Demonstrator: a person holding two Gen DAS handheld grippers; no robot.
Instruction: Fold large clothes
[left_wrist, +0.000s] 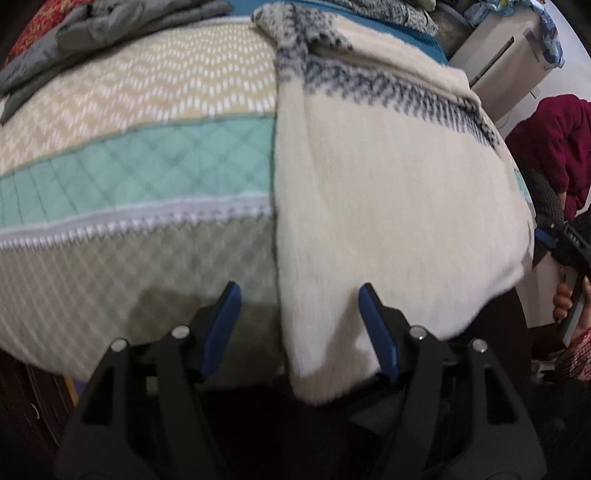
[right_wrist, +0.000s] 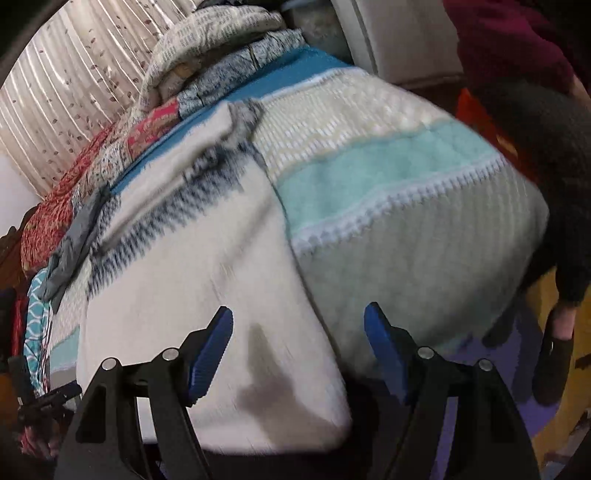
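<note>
A cream knit sweater with a dark blue speckled band lies on the bed, its lower hem hanging over the near edge. In the left wrist view my left gripper is open, its blue pads on either side of the sweater's left hem corner, not closed on it. In the right wrist view the sweater lies folded lengthwise, and my right gripper is open just above its near right edge. The other gripper shows at the right edge of the left wrist view.
The bed carries a quilted cover in beige, mint and grey-green bands. Grey folded clothing lies at its far left. A pile of patterned bedding sits at the head. A person in a maroon jacket stands at the right.
</note>
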